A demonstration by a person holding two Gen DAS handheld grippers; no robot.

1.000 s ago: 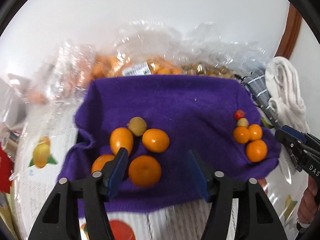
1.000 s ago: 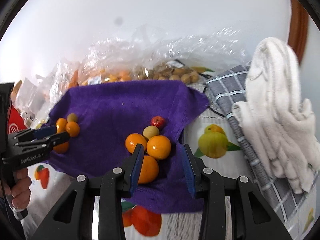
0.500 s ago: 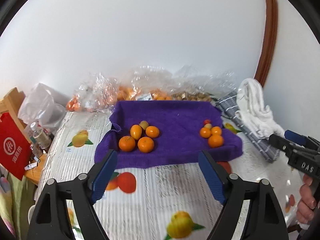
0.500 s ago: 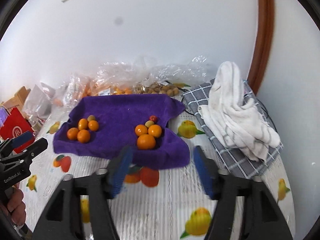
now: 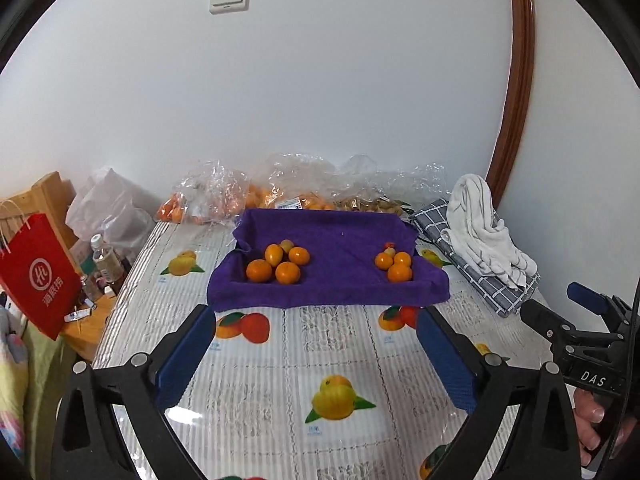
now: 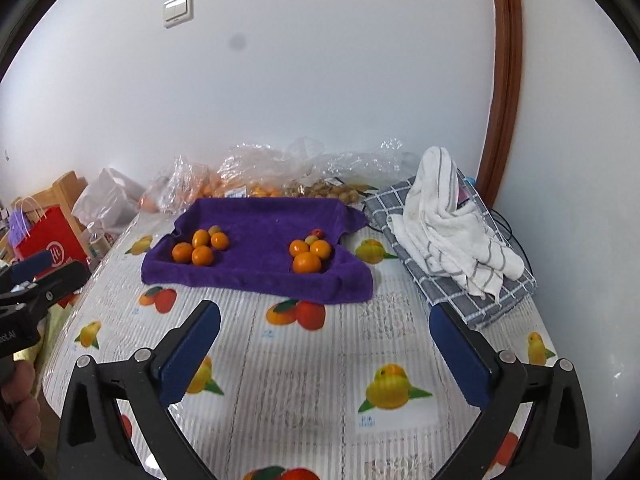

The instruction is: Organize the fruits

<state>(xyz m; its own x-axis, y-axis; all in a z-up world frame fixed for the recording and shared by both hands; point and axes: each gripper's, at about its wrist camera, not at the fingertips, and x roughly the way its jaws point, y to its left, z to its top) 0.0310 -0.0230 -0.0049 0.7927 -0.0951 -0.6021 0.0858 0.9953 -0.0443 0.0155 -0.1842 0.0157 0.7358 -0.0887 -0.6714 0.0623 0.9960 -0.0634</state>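
A purple towel (image 5: 340,276) (image 6: 260,264) lies on the table with two clusters of fruit. The left cluster (image 5: 278,262) (image 6: 200,246) holds several oranges and a small yellow-green fruit. The right cluster (image 5: 394,264) (image 6: 310,252) holds oranges, a small pale fruit and a small red fruit. My left gripper (image 5: 316,352) is open and empty, held well back from the towel. My right gripper (image 6: 324,348) is open and empty, also back from the towel. Each gripper shows at the other view's edge (image 5: 576,328) (image 6: 36,280).
Clear plastic bags of oranges and nuts (image 5: 304,192) (image 6: 280,178) lie behind the towel by the wall. A white striped towel (image 5: 480,224) (image 6: 448,220) sits on a grey checked cloth (image 6: 480,296) at right. A red paper bag (image 5: 36,276) and bottles (image 5: 104,260) stand left of the fruit-print tablecloth (image 5: 320,360).
Both grippers have pulled back and up from the fruit clusters and opened wider. The fruit stays on the towel in two clusters.
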